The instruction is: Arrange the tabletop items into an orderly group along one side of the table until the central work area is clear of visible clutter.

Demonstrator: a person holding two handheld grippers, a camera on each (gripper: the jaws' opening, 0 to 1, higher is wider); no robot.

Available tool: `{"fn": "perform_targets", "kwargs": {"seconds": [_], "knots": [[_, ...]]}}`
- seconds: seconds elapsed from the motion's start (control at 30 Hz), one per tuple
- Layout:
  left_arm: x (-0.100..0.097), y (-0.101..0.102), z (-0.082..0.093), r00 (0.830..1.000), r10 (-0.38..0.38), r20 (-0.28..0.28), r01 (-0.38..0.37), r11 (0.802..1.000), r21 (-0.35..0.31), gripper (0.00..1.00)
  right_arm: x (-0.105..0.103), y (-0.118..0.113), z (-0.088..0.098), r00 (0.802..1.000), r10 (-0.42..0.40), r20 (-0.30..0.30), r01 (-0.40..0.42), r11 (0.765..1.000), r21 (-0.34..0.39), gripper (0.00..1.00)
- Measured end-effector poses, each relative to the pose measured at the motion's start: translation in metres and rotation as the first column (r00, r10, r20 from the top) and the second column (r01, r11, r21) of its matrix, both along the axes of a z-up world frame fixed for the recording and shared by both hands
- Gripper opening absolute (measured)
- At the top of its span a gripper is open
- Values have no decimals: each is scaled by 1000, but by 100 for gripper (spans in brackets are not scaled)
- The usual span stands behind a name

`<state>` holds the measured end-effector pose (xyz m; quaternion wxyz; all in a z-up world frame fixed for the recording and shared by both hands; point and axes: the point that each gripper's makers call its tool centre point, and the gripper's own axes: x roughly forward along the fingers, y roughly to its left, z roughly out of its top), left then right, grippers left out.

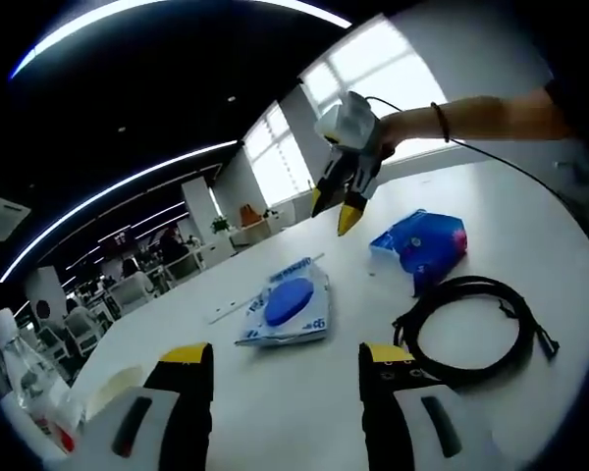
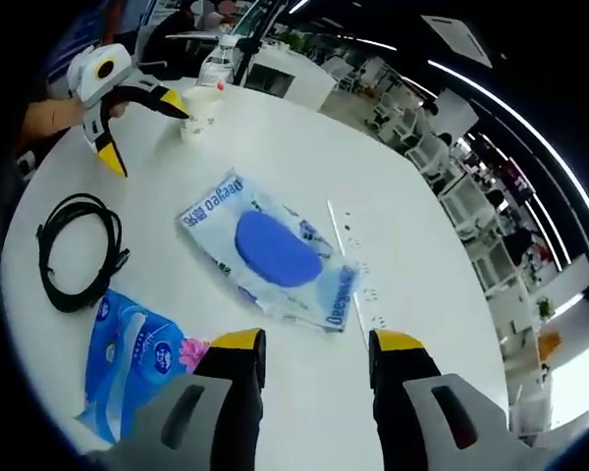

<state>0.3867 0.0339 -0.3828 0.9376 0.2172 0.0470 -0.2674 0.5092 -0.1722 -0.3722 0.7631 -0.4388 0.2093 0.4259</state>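
blue-white pouch (image 2: 272, 253) flat mid-table; tissue pack (image 2: 130, 355) beside coiled black cable (image 2: 76, 251)

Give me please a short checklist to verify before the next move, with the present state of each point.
1. Left gripper open and holding nothing: ok.
2. Right gripper open and holding nothing: ok.
3. Flat packet with the blue pad lies free in the middle, nothing on top of it: ok.
4. Centre of the table free of clutter: not ok; packet, black cable and blue tissue pack are spread out.
5. Cable coiled, not tangled with the tissue pack: ok, they lie apart.
6. Paper cup empty, safe to move: cannot tell.
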Motion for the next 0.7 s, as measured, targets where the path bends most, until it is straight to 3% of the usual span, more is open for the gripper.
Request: {"fn": "perform_targets", "kwargs": {"seconds": [0.7], "knots": [[14, 1, -7, 1000, 14, 5, -15, 996, 89, 57, 22, -5, -22, 999, -32, 32, 35, 997, -74, 38]]}}
